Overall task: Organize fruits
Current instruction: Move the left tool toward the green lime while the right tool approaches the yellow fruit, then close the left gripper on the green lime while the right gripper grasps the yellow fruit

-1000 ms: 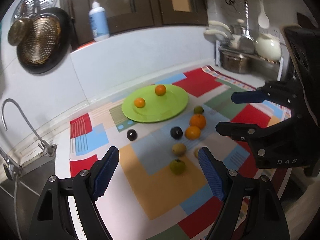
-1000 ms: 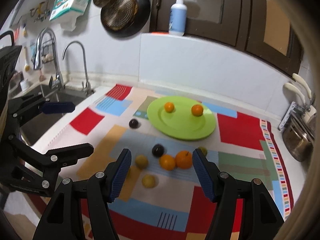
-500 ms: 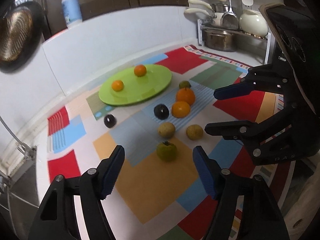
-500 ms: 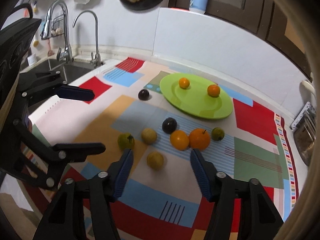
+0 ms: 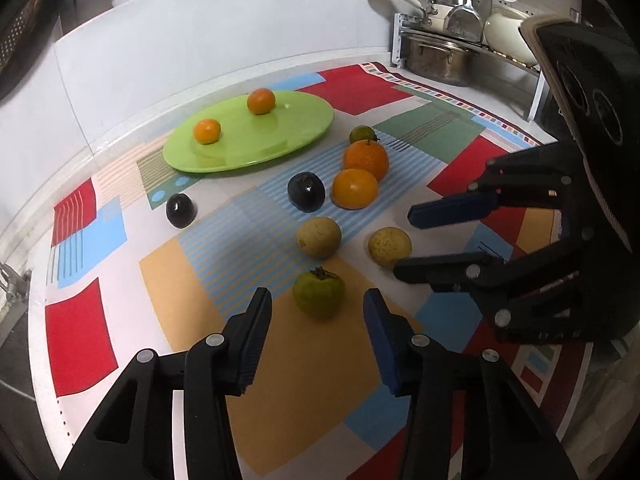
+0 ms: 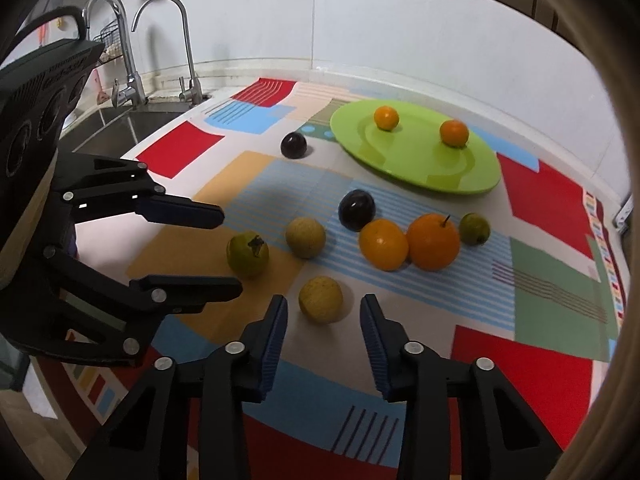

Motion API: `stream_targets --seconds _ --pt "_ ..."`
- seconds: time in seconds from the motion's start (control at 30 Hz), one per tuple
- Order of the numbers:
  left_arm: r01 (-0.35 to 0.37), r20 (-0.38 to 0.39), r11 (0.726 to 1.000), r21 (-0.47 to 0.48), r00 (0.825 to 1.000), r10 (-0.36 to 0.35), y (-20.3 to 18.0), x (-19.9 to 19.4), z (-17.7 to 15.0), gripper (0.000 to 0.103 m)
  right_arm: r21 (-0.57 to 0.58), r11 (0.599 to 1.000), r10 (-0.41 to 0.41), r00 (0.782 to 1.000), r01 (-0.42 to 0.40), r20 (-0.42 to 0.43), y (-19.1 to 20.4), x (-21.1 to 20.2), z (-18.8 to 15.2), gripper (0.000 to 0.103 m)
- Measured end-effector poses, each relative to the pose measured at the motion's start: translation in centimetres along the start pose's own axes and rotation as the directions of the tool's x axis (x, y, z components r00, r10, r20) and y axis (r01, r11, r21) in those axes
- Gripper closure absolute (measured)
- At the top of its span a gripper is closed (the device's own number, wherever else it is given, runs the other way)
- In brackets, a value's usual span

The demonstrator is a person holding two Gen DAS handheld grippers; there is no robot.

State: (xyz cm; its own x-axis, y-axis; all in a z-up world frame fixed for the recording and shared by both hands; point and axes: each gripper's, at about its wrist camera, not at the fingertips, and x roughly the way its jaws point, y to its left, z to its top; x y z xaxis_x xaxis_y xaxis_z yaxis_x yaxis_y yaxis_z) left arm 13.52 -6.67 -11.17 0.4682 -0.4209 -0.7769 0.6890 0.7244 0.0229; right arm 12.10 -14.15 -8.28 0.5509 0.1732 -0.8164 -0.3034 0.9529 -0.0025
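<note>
Left wrist view: against a second ago, the left gripper has dropped toward the mat, its jaws narrowing around the green fruit well short of the green plate, pads not yet touching it. Right gripper likewise has sunk and narrowed, unclamped, about the yellow fruit. Both tilt steeply downward; grasps look imminent.
</note>
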Motion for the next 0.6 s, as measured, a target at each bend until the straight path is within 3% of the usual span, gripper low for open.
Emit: stream_targets --seconds 0.33,0.6 --pt "0.047 -0.024 0.995 -0.082 0.998 -0.05 0.7 1.1 0.2 0.067 0.038 0.999 0.02 1.0 -0.02 -0.005 -0.2 1.1 0.3 0.071" --pt "0.032 -0.028 0.993 -0.114 0.999 -0.035 0.6 1.2 0.4 0.073 0.07 0.997 0.034 0.999 -0.033 -0.02 -0.3 1.4 0.3 0.076"
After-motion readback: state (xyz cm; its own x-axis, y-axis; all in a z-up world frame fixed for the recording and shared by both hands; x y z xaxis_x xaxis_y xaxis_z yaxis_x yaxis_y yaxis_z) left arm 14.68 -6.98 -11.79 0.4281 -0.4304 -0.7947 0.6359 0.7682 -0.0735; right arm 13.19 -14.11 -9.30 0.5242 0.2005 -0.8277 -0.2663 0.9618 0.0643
